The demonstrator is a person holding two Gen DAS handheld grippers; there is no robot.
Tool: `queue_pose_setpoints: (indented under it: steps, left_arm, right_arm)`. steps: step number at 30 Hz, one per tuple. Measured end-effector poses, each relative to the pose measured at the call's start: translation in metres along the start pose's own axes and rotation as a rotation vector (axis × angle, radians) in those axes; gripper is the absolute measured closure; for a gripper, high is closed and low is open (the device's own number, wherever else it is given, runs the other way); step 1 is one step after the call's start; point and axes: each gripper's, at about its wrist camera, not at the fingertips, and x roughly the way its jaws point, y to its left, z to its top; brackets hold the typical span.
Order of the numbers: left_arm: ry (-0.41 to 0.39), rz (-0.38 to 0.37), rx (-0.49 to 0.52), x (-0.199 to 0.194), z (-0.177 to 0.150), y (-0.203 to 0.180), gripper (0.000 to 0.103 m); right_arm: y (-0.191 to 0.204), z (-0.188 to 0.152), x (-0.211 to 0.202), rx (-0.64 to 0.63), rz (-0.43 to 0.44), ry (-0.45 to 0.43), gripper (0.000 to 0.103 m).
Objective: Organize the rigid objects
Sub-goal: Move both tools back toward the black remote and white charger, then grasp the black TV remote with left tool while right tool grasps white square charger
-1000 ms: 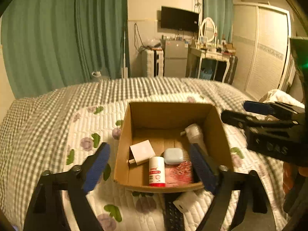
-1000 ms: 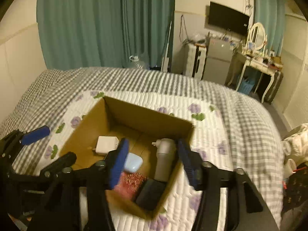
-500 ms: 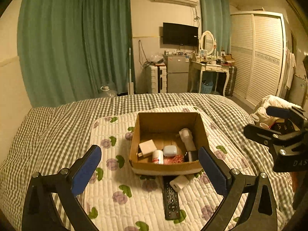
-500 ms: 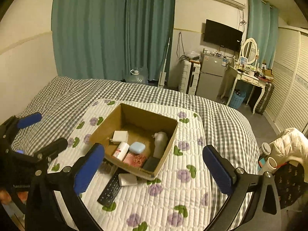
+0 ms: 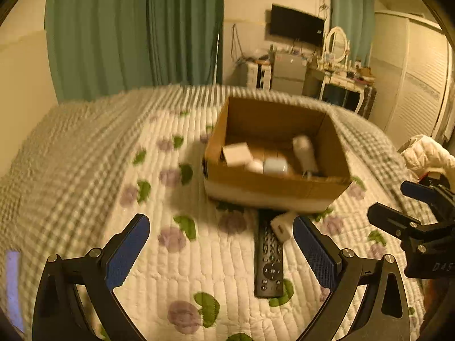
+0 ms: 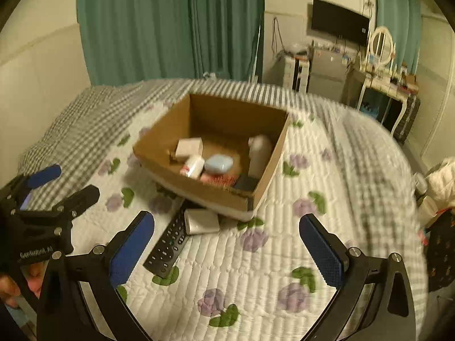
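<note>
A cardboard box (image 5: pixel 273 190) (image 6: pixel 216 196) sits on the quilted bed and holds several small items: a white adapter (image 6: pixel 189 147), a red-and-white bottle (image 6: pixel 194 166), a pale blue case (image 6: pixel 219 163), a white cylinder device (image 6: pixel 260 153). A black remote (image 5: pixel 268 258) (image 6: pixel 169 244) and a small white box (image 5: pixel 281 226) (image 6: pixel 202 221) lie on the quilt in front of the box. My left gripper (image 5: pixel 220 251) is open and empty above the quilt, left of the remote. My right gripper (image 6: pixel 227 251) is open and empty, right of the remote.
The flowered quilt (image 6: pixel 256 270) lies over a checked bedspread (image 5: pixel 71 147). A white jacket (image 5: pixel 423 156) lies at the bed's right edge. Green curtains, a TV, a small fridge and a dressing table stand along the far wall.
Both grippers have come back down closer to the bed after pulling high away from the box. The views are blurred by motion. Both stay open and empty.
</note>
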Motion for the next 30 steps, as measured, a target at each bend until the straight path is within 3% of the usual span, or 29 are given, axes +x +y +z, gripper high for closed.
queue_pose_setpoints:
  steps: [6, 13, 19, 20, 21, 23, 25, 26, 27, 30]
  left_arm:
    - [0.083, -0.015, 0.009, 0.044, -0.027, -0.011, 0.0]
    - [0.172, -0.038, 0.055, 0.091, -0.051, -0.04, 0.0]
    - [0.183, -0.043, 0.12, 0.11, -0.051, -0.064, 0.002]
    - [0.18, -0.041, 0.134, 0.112, -0.05, -0.067, 0.008]
    - [0.177, -0.037, 0.152, 0.113, -0.049, -0.069, 0.025]
    - [0.199, -0.029, 0.205, 0.12, -0.051, -0.075, 0.043]
    - [0.219, -0.037, 0.227, 0.124, -0.052, -0.076, 0.045]
    - [0.22, -0.051, 0.219, 0.122, -0.051, -0.075, 0.05]
    - [0.222, -0.06, 0.213, 0.121, -0.05, -0.073, 0.062]
    - [0.231, -0.089, 0.198, 0.112, -0.05, -0.063, 0.062]
  right_arm:
    - [-0.007, -0.022, 0.052, 0.027, -0.008, 0.075, 0.0]
    - [-0.023, -0.031, 0.08, 0.02, -0.048, 0.112, 0.001]
    - [-0.04, -0.039, 0.092, 0.077, -0.078, 0.138, 0.001]
    - [-0.041, -0.04, 0.094, 0.079, -0.082, 0.143, 0.001]
    - [-0.042, -0.041, 0.095, 0.079, -0.085, 0.145, 0.001]
    - [-0.044, -0.042, 0.099, 0.086, -0.087, 0.151, 0.001]
    - [-0.046, -0.045, 0.102, 0.096, -0.089, 0.159, 0.001]
    - [-0.046, -0.045, 0.102, 0.098, -0.09, 0.162, 0.001]
    - [-0.046, -0.046, 0.103, 0.098, -0.089, 0.165, 0.001]
    - [-0.043, -0.047, 0.104, 0.081, -0.091, 0.165, 0.001]
